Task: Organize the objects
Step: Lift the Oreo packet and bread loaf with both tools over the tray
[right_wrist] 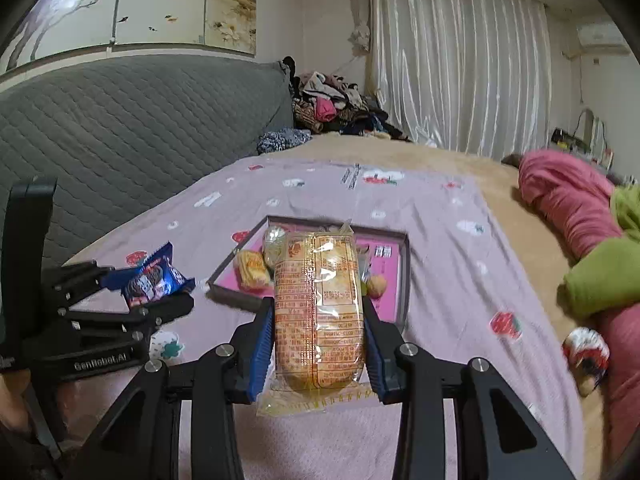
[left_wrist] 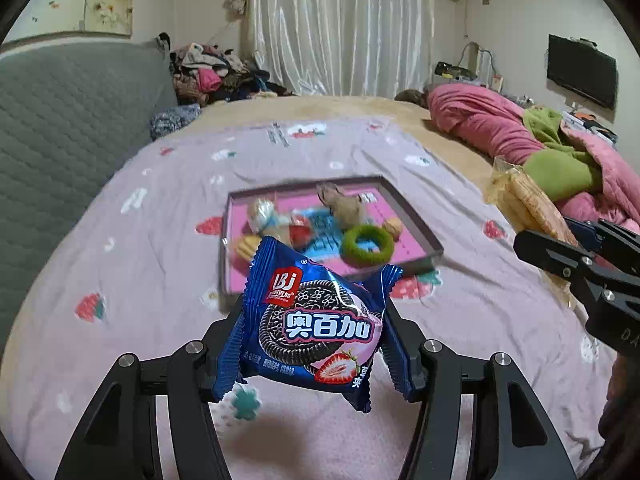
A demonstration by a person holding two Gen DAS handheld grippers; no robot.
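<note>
My left gripper (left_wrist: 314, 344) is shut on a blue cookie packet (left_wrist: 316, 320) with a strawberry picture, held above the bed. My right gripper (right_wrist: 318, 344) is shut on a yellow cracker packet (right_wrist: 320, 304), its blue pads pressing both long sides. In the right wrist view, at the left, the left gripper (right_wrist: 160, 292) shows with the blue packet (right_wrist: 154, 278); in the left wrist view, at the right, the right gripper (left_wrist: 560, 256) shows with the yellow packet (left_wrist: 528, 200). A shallow pink-floored tray (left_wrist: 416, 224) lies ahead on the sheet, holding a green ring (left_wrist: 366, 246), wrapped snacks and a small toy.
The lilac printed sheet (left_wrist: 160, 240) covers the bed. A grey quilted headboard (right_wrist: 120, 132) stands at the left. Pink and green bedding (right_wrist: 580, 240) is bunched at the right, with a small red-and-white wrapped item (right_wrist: 586, 354) beside it. Clothes are piled at the far end.
</note>
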